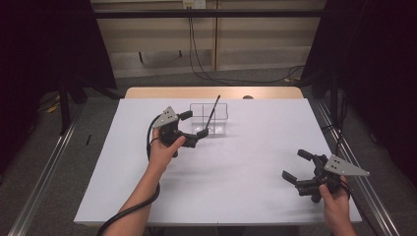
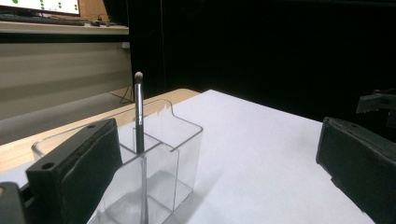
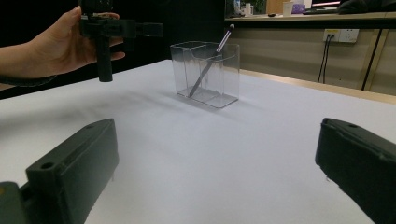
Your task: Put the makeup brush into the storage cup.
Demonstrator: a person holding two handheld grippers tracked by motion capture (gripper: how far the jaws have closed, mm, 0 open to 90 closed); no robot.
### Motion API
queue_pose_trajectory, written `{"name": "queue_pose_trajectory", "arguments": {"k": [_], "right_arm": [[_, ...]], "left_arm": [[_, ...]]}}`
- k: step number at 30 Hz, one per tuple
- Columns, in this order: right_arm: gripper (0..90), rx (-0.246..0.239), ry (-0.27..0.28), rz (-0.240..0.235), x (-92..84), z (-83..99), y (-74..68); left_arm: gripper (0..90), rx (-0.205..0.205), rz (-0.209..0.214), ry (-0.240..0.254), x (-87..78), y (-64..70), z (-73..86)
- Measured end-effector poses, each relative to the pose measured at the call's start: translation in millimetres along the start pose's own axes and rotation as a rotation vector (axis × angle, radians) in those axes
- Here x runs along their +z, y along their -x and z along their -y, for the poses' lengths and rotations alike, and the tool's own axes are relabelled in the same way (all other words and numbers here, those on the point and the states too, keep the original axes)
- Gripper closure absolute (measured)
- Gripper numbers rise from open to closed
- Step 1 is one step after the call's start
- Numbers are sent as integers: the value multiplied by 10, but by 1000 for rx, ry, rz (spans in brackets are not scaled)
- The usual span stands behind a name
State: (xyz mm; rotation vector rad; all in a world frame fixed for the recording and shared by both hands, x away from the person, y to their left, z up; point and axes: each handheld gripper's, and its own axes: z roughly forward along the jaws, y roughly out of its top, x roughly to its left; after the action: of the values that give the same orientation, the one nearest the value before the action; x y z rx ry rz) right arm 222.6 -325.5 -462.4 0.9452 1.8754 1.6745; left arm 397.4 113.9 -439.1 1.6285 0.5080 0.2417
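The black two-jaw left gripper (image 1: 191,124) carries a flat grey three-cornered plate (image 1: 166,117) with small dark holes, and a thick black cable (image 1: 129,210) trails from it along the bare, sleeveless left forearm (image 1: 139,197). The black right gripper (image 1: 298,165) has the same grey three-cornered plate (image 1: 345,166) on top, again dotted with small dark holes. Seen along their own length, the jaws are blocky black pads (image 3: 77,165) with a matte, slightly rough face, each with a small round hole (image 3: 47,165) near its top edge.
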Motion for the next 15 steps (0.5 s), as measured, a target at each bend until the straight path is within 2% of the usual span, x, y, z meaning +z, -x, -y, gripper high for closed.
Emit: {"name": "queue_pose_trajectory", "arguments": {"k": [15], "right_arm": [[0, -14, -13, 4, -1, 4, -5]], "left_arm": [[0, 23, 14, 0, -137, 64, 10]]}}
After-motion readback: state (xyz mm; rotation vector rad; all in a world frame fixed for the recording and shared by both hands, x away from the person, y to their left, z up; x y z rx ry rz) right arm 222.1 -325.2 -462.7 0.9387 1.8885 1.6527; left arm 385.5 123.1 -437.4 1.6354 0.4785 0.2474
